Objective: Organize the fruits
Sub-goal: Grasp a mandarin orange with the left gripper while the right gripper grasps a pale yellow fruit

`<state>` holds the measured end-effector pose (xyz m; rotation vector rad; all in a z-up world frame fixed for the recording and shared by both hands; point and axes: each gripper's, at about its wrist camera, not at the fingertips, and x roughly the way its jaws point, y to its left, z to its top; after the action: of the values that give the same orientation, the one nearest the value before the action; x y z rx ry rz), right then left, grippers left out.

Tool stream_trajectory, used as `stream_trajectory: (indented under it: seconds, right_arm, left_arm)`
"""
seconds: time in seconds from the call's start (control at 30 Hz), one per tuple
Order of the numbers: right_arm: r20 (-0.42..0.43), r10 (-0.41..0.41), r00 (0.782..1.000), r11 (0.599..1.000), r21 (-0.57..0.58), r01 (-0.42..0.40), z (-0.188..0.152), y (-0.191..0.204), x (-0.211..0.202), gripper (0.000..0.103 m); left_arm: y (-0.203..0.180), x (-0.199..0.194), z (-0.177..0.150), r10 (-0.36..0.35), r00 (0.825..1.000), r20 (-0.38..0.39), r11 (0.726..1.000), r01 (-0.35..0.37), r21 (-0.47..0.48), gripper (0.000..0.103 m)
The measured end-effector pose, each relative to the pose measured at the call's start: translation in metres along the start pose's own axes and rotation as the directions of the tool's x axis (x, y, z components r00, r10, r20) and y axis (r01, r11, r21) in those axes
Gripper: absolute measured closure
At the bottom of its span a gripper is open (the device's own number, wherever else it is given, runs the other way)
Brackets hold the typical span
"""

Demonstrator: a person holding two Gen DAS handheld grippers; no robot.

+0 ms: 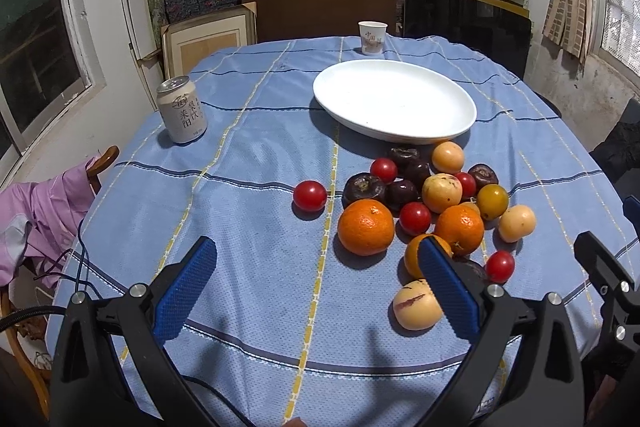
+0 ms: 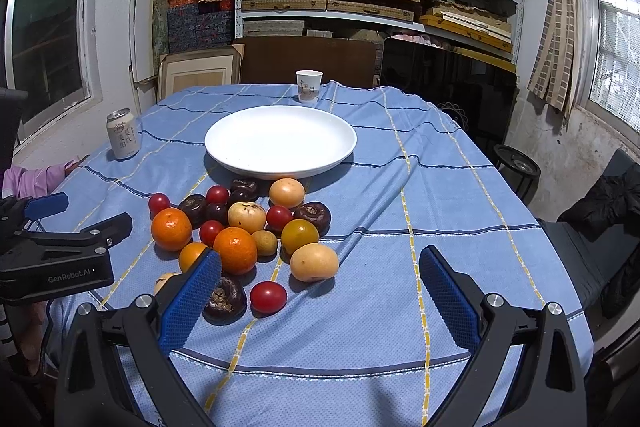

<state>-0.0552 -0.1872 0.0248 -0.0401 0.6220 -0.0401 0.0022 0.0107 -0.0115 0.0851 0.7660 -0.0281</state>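
Both tongs, left and right, gaping wide and empty above the table, fruits heaped just ahead between them, short of the bare white plate.

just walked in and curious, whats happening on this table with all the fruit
A person holds a gripper in each hand over a blue tablecloth. The left gripper and right gripper are both open and hold nothing. The fruit pile, oranges, red tomatoes, dark and pale fruits, lies in front of the white plate, which has no fruit on it yet.
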Motion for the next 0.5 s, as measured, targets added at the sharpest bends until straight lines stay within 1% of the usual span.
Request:
stream_trajectory:
  seconds: [0.5]
  right_arm:
    - [-0.008,0.002,1.0,1.0,0.005,-0.002,-0.004,-0.002,0.002,0.003]
  left_arm:
    - [-0.002,0.011,-0.004,0.024,0.999,-0.024,0.999,-0.023,0.031,0.004]
